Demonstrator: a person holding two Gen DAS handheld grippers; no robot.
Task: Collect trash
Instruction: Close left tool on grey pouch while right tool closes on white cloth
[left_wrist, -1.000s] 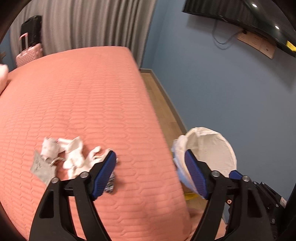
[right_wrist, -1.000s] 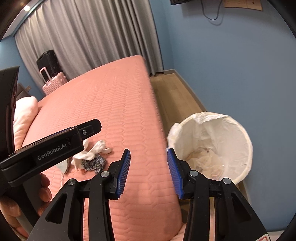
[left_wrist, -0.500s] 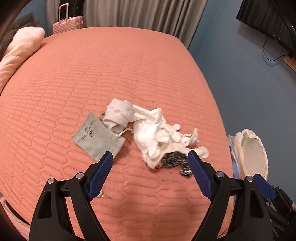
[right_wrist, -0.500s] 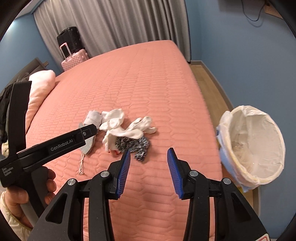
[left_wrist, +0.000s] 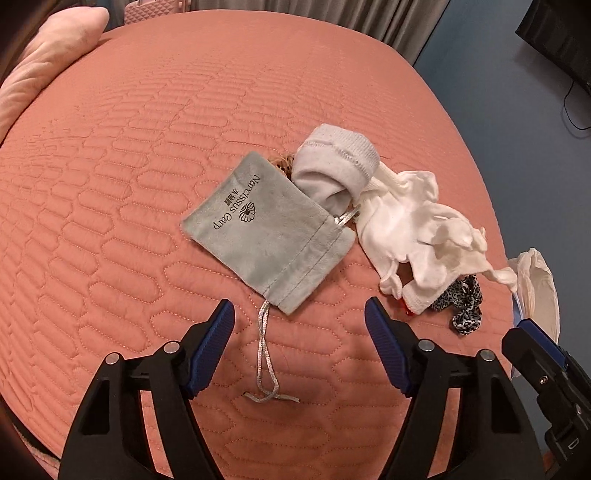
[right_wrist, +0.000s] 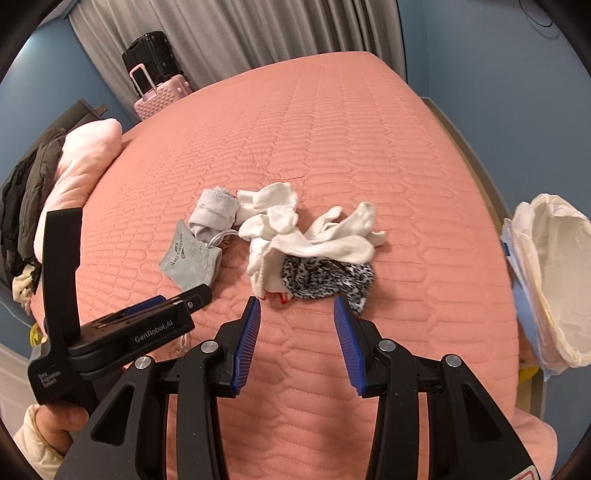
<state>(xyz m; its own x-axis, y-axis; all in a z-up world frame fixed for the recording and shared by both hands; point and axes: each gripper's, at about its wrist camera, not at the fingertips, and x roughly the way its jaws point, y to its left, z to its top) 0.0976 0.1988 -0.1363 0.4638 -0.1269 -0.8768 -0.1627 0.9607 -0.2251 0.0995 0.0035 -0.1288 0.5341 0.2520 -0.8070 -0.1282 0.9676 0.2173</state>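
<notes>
I have both grippers pointed down at the bed (left_wrist: 147, 155), over the small heap of trash lying on the quilt.

My left gripper (left_wrist: 299, 325) hangs just above the near end of the grey pouch (left_wrist: 266, 229). Its jaws are closing in, with nothing pinched yet; only the pouch's silver cord (left_wrist: 266, 354) lies on the quilt between the blue pads (left_wrist: 212, 343). The pouch lies flat, with its mouth toward the right. A grey sock (left_wrist: 332, 166) lies against its far right edge.

Right of that sock is a bunch of white socks (left_wrist: 413, 229), and a leopard-print scrap (left_wrist: 465, 302) pokes out from under their near right side.

My right gripper (right_wrist: 297, 328) is released, jaws partway apart and holding nothing. It sits just near of the leopard-print scrap (right_wrist: 325, 277), which is not between the pads.

The bin (right_wrist: 554, 277), lined with a white bag, stands off the right side of the bed, apart from the heap.

In the right wrist view the left gripper (right_wrist: 177, 306) shows at lower left, with a hand (right_wrist: 62, 421) on its handle.
</notes>
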